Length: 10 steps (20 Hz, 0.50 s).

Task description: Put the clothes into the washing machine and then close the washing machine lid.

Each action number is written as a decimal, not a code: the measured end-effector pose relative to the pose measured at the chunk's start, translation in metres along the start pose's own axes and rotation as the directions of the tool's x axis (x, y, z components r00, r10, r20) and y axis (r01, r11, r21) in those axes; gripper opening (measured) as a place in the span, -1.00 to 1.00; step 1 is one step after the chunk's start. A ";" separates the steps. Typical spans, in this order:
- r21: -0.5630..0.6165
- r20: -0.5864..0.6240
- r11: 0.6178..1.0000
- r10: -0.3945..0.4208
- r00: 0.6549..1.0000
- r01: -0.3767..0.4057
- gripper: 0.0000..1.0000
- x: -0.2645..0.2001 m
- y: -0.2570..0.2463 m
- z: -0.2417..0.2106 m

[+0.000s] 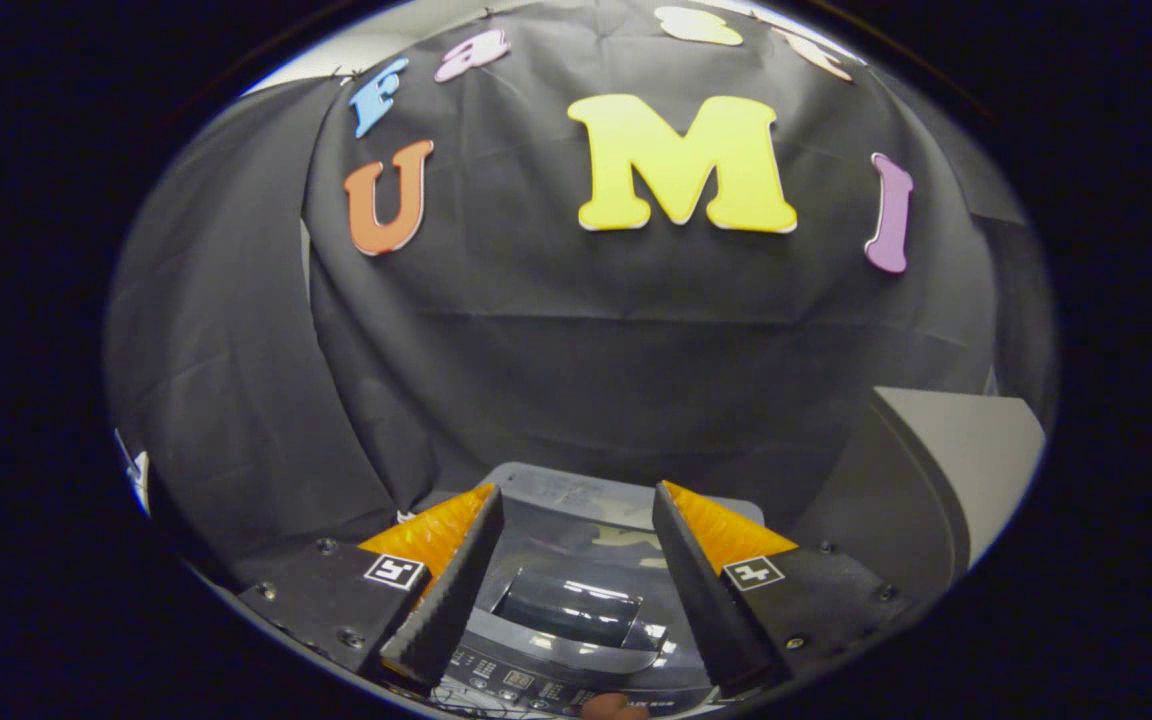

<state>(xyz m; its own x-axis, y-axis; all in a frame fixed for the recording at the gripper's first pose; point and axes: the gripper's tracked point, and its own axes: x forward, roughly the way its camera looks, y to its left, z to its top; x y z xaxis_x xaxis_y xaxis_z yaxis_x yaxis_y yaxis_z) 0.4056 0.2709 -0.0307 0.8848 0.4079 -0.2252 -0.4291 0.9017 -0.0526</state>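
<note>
While the gripper (576,495) hangs wide and empty above the washing machine (576,620), whose rigid, glossy lid (568,606) lies between the fingers toward 6 o'clock, that lid looks light, hinged and best taken by its near lip.

1. Gripper cam rides above the tongs (576,490), facing forward toward the booth's black cloth wall (576,330).
2. Looks down close on the grey top-loading washing machine (576,610), tongs spread apart over it.
</note>
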 end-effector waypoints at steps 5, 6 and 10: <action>0.042 0.121 0.997 -0.062 0.991 0.057 0.87 -0.083 -0.026 0.016; 0.045 0.141 0.996 -0.084 0.986 0.079 0.87 -0.106 -0.033 0.016; 0.082 0.215 0.983 -0.181 0.960 0.167 0.89 -0.194 -0.058 0.011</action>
<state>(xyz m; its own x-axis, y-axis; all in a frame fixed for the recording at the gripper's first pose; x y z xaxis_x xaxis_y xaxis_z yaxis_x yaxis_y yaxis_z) 0.2604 0.1407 0.0265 0.9658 0.2593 0.0023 -0.2592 0.9658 -0.0095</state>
